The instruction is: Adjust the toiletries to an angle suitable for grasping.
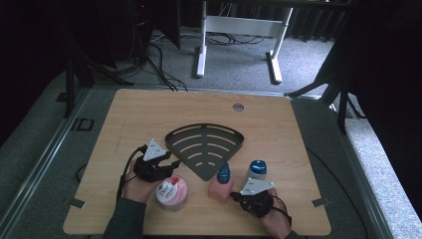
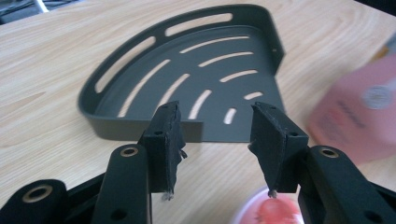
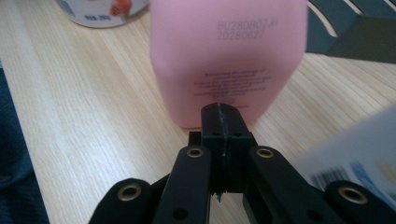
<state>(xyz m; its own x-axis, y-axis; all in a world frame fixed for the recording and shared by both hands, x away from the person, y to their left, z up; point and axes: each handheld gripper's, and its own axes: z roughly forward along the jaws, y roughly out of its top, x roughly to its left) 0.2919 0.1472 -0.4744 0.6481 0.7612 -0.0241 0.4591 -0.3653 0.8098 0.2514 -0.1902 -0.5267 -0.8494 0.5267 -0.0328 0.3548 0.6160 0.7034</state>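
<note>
Nothing is held in the dark corner caddy; the pink bottle stands just beside its point. The left claw is released. The right claw is clenched shut, empty, against the bottle.

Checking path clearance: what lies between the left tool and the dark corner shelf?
Only bare wooden table separates the left tool from the dark corner shelf in the left gripper view; the high view agrees.

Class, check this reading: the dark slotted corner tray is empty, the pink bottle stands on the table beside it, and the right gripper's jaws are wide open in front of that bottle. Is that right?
One slip: the right gripper is shut, its jaws pressed together just short of the pink bottle, as the right gripper view shows. The tray is indeed empty, and the bottle stands beside it.
</note>
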